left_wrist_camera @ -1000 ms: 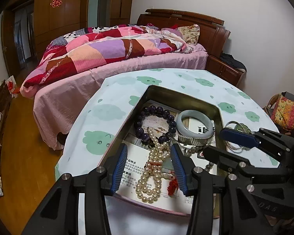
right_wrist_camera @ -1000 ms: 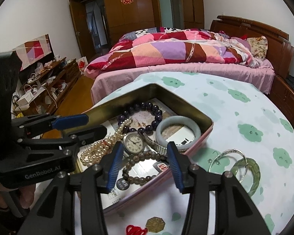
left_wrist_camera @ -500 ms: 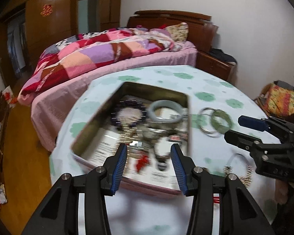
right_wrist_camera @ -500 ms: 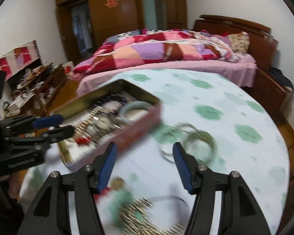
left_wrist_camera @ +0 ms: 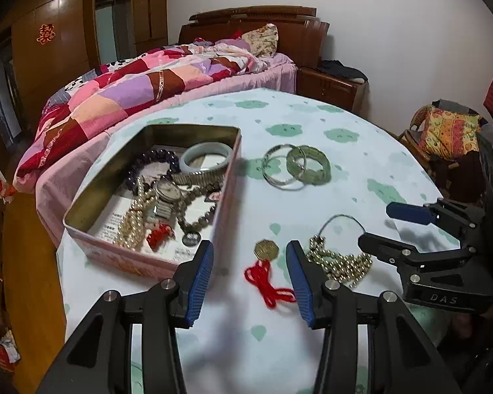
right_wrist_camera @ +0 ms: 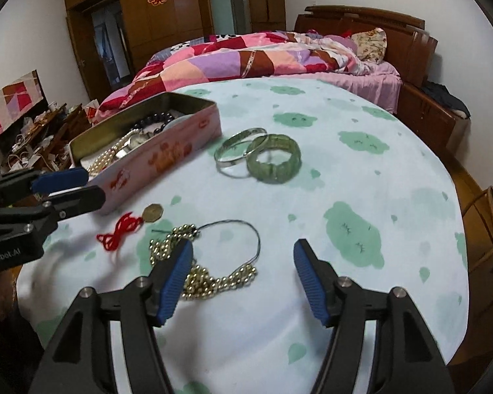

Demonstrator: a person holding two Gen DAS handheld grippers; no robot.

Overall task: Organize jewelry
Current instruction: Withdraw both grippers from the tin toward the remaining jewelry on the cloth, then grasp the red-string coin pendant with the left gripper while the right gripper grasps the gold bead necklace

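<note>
A pink tin [left_wrist_camera: 131, 259] on the cloud-print cloth holds a pearl necklace [left_wrist_camera: 131, 226], a watch [left_wrist_camera: 167, 193], a purple bead bracelet [left_wrist_camera: 154, 157] and a pale bangle [left_wrist_camera: 207, 151]. My left gripper [left_wrist_camera: 249, 252] is open, and a gold coin pendant [left_wrist_camera: 266, 249] on red cord lies on the cloth between its fingers. My right gripper [right_wrist_camera: 243, 246] has its jaws opening over a gold bead necklace [right_wrist_camera: 213, 279], whose beads pass behind its left finger; nothing is gripped. A silver bangle [right_wrist_camera: 225, 161] and a green bracelet [right_wrist_camera: 276, 172] lie beside the tin [right_wrist_camera: 161, 157].
The round table [right_wrist_camera: 361, 164] ends just to the right and at the front. A bed with a patchwork quilt [right_wrist_camera: 246, 55] stands behind it. A chair with an orange cushion [left_wrist_camera: 450, 134] sits at the right, cluttered shelves [right_wrist_camera: 42, 131] at the left.
Both grippers have swung from over the tin to the loose pieces on the cloth beside it. The right jaws stand wider than before; the left jaws kept their gap.
</note>
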